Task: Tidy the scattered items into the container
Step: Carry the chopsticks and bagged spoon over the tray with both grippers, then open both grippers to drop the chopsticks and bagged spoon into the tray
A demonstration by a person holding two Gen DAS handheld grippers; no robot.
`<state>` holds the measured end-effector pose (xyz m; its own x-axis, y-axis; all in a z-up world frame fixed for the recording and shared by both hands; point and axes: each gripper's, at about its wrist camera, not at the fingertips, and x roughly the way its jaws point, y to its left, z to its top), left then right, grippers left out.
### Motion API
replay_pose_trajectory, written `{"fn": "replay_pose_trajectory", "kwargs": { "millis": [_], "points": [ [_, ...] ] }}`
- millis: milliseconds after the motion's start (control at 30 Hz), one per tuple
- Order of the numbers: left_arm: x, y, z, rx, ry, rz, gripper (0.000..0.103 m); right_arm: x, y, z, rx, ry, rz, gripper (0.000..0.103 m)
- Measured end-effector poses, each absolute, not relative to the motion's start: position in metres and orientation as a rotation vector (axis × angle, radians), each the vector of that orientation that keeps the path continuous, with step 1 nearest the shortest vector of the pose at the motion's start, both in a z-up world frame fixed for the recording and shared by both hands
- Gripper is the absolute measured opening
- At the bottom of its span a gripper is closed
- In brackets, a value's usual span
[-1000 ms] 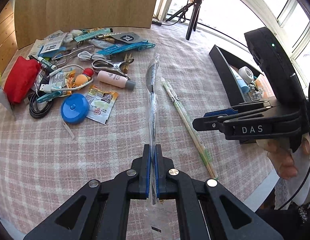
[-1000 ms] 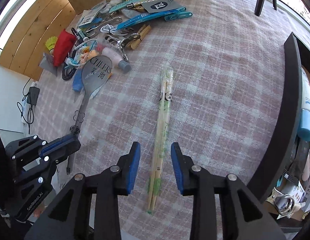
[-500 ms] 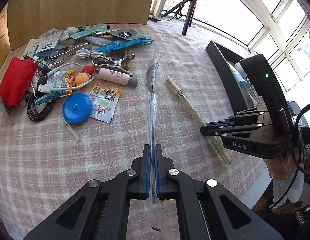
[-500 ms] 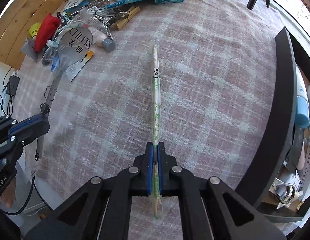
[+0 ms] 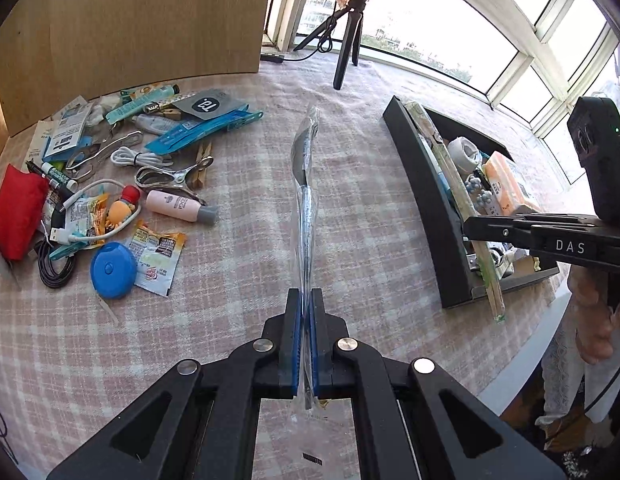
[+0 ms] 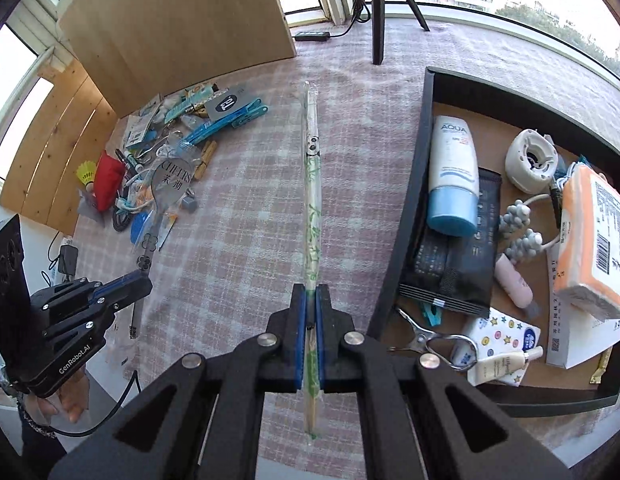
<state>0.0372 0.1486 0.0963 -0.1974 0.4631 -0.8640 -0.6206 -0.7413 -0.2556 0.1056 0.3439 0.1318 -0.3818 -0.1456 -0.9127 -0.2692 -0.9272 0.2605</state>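
Observation:
My left gripper [image 5: 306, 312] is shut on a metal spoon in a clear wrapper [image 5: 304, 184], held above the checked tablecloth; it also shows in the right wrist view [image 6: 170, 184]. My right gripper [image 6: 310, 312] is shut on wrapped chopsticks [image 6: 311, 184], lifted off the cloth, just left of the black container [image 6: 413, 184]. In the left wrist view the chopsticks [image 5: 449, 168] hang over the container's near wall [image 5: 425, 184]. The container holds a sunscreen tube [image 6: 451, 176], a tissue pack [image 6: 593, 240] and several small items.
A pile of scattered items lies at the left: red pouch [image 5: 14, 212], blue tape measure [image 5: 112, 270], pink bottle [image 5: 180, 208], snack packets [image 5: 156, 256], metal clip [image 5: 170, 176], cables. A tripod [image 5: 345, 48] and a wooden board [image 5: 142, 20] stand at the back.
My right gripper closed on the chopsticks, lifted them off the cloth and carried them right to the container's edge. My left gripper kept hold of the spoon.

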Motion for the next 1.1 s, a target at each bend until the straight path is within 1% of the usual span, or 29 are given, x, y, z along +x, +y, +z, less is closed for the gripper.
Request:
{"fn": "replay_pose_trajectory", "kwargs": {
  "millis": [233,400,633,667,700,733,767,800,833,933,1100],
  "points": [
    [0.059,0.247,0.113,-1.32,0.228,1.932,0.003,0.178,0.443,0.148,-1.519,0.637,2.378,0.005],
    [0.073,0.316,0.121,-1.296,0.253,1.89,0.003,0.222,0.508,0.146,-1.435,0.692,2.269,0.005],
    [0.091,0.386,0.126,-1.263,0.342,1.874,0.004,0.251,0.558,0.136,-1.396,0.701,2.181,0.005],
    [0.093,0.392,0.127,-1.248,0.345,1.886,0.008,0.252,0.56,0.136,-1.398,0.696,2.187,0.007],
    [0.094,0.397,0.128,-1.244,0.344,1.894,0.024,0.253,0.561,0.136,-1.392,0.693,2.189,0.01],
    [0.095,0.399,0.129,-1.248,0.342,1.905,0.034,0.254,0.562,0.137,-1.386,0.688,2.183,0.014],
    [0.095,0.4,0.131,-1.242,0.336,1.92,0.046,0.256,0.562,0.139,-1.376,0.684,2.179,0.024],
    [0.097,0.401,0.133,-1.231,0.337,1.932,0.047,0.256,0.561,0.141,-1.364,0.685,2.184,0.034],
    [0.099,0.401,0.135,-1.22,0.346,1.937,0.047,0.257,0.561,0.143,-1.352,0.687,2.192,0.036],
    [0.104,0.399,0.14,-1.188,0.38,1.963,0.047,0.258,0.557,0.148,-1.329,0.682,2.215,0.036],
    [0.109,0.387,0.15,-1.165,0.372,2.0,0.047,0.251,0.542,0.154,-1.319,0.665,2.263,0.036]
  ]
}}
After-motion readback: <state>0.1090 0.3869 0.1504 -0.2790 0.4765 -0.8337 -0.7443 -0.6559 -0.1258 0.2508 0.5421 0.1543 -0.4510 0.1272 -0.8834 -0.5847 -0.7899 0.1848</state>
